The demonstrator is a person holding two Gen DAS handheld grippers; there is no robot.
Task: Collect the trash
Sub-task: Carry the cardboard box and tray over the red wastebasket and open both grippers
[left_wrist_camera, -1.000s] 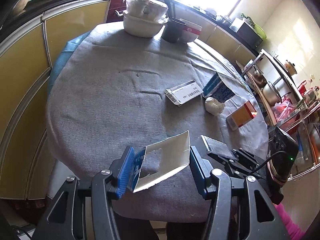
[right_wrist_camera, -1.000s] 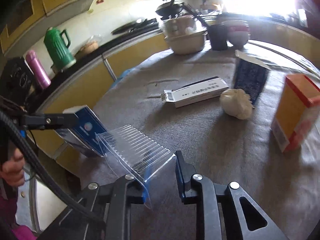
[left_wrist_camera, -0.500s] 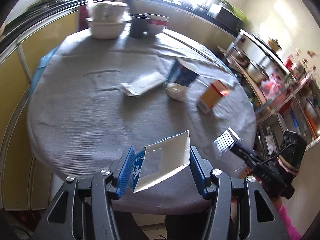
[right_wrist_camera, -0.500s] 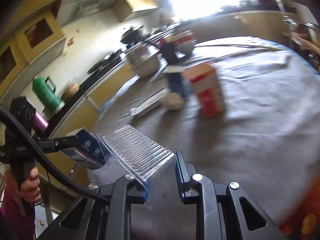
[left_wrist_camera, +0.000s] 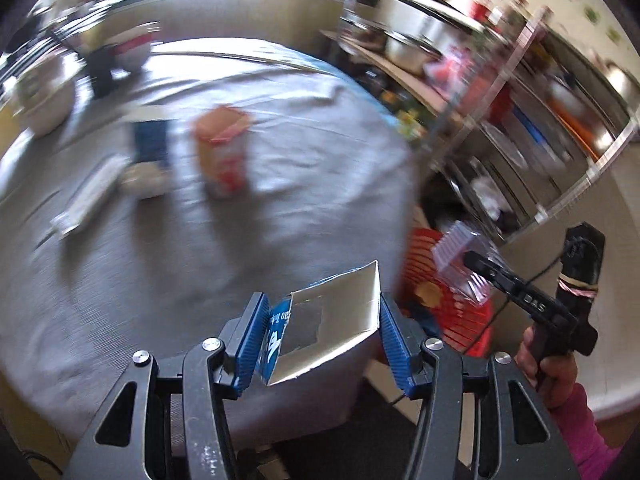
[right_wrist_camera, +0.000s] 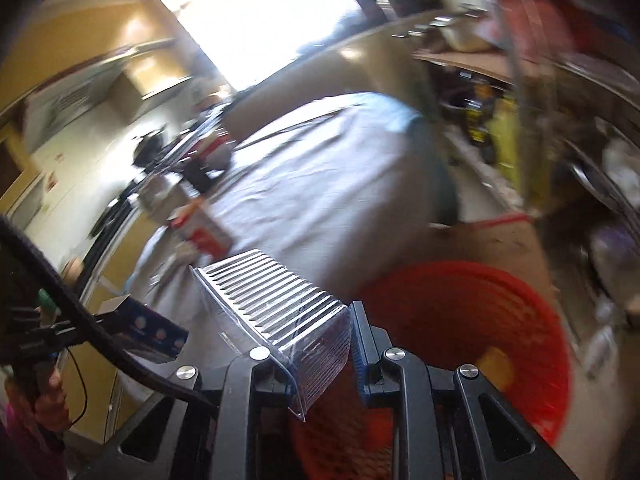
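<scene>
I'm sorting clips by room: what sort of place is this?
Most likely a home kitchen: a metal rack of pots, bowls on a cloth-covered table, and a red waste basket on the floor.

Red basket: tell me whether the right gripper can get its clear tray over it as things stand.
Probably yes. The right gripper, shut on the ridged clear tray, already hangs above the red basket, whose open mouth shows nothing blocking it.

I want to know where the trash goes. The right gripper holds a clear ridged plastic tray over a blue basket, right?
Not quite: the basket is red, not blue. The right wrist view shows the right gripper shut on the clear ridged plastic tray, with the red basket just beyond and below it, beside the table.
</scene>
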